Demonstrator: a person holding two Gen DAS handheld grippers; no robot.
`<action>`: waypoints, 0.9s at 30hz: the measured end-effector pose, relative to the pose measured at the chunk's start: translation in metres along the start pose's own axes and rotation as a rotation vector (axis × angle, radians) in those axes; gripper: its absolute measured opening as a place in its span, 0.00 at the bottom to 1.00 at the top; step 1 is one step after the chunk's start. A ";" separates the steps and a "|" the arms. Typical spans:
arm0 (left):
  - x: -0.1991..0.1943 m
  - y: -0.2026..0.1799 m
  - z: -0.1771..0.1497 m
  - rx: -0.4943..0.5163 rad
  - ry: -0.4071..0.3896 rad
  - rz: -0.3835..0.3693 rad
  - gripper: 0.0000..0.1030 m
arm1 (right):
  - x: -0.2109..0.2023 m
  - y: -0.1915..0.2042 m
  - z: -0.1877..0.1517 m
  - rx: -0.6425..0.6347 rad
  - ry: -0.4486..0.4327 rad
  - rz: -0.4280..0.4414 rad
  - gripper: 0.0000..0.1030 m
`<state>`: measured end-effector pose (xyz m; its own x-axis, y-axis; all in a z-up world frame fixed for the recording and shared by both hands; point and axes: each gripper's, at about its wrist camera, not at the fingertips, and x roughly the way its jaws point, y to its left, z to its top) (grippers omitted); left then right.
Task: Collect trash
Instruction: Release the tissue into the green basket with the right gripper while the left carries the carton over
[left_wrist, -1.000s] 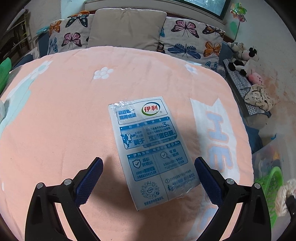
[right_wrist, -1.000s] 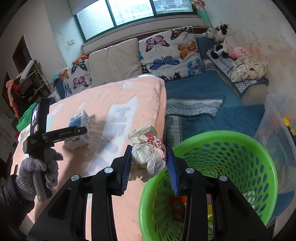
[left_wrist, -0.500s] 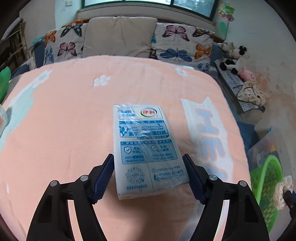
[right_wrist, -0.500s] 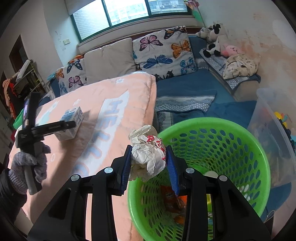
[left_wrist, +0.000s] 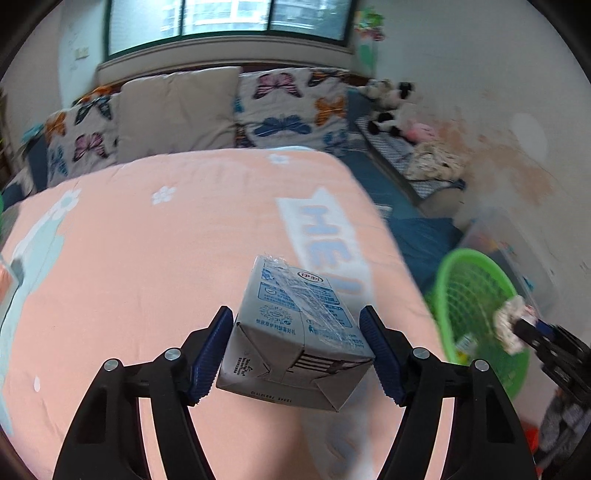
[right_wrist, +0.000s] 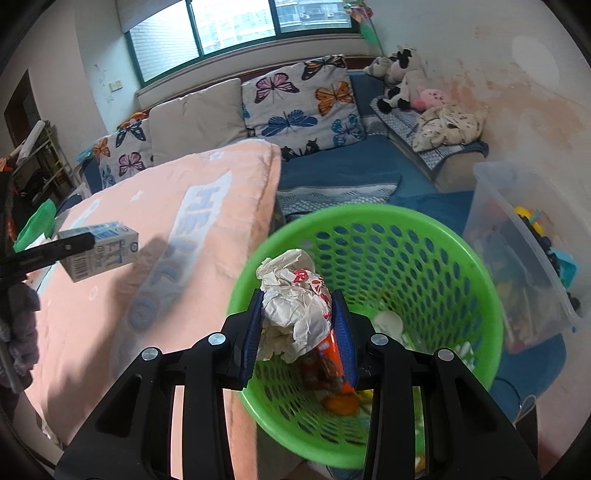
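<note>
My left gripper (left_wrist: 297, 349) is shut on a blue and white milk carton (left_wrist: 295, 332) and holds it in the air above the pink blanket (left_wrist: 147, 258). The carton also shows in the right wrist view (right_wrist: 101, 249), lifted off the bed. My right gripper (right_wrist: 297, 328) is shut on a crumpled white paper wrapper (right_wrist: 293, 314) and holds it over the near rim of the green perforated basket (right_wrist: 424, 258). The basket holds an orange packet and other trash. The basket (left_wrist: 476, 295) and wrapper (left_wrist: 511, 321) show in the left wrist view too.
Butterfly cushions (right_wrist: 306, 99) and a beige pillow (right_wrist: 199, 114) line the sofa behind the bed. A clear plastic bin (right_wrist: 524, 243) of toys stands right of the basket. Stuffed toys (right_wrist: 402, 74) lie at the far right. A blue mat (right_wrist: 332, 177) covers the floor.
My left gripper closed on the milk carton and lifted it off the blanket, swinging right. My right gripper carried the paper wrapper from the bed edge to above the basket.
</note>
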<state>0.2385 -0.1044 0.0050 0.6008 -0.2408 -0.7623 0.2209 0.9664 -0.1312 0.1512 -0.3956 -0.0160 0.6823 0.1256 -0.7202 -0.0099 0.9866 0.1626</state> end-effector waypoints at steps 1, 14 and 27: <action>-0.004 -0.004 -0.002 0.010 -0.003 -0.008 0.66 | -0.003 -0.002 -0.004 0.003 0.001 -0.008 0.36; -0.038 -0.077 -0.016 0.129 -0.016 -0.161 0.66 | -0.021 -0.018 -0.036 0.009 0.007 -0.083 0.36; -0.047 -0.122 -0.004 0.198 -0.043 -0.214 0.66 | -0.018 -0.033 -0.043 0.073 0.014 -0.082 0.40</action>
<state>0.1801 -0.2107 0.0547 0.5553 -0.4445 -0.7029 0.4891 0.8581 -0.1563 0.1076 -0.4256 -0.0371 0.6686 0.0468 -0.7422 0.0988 0.9836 0.1510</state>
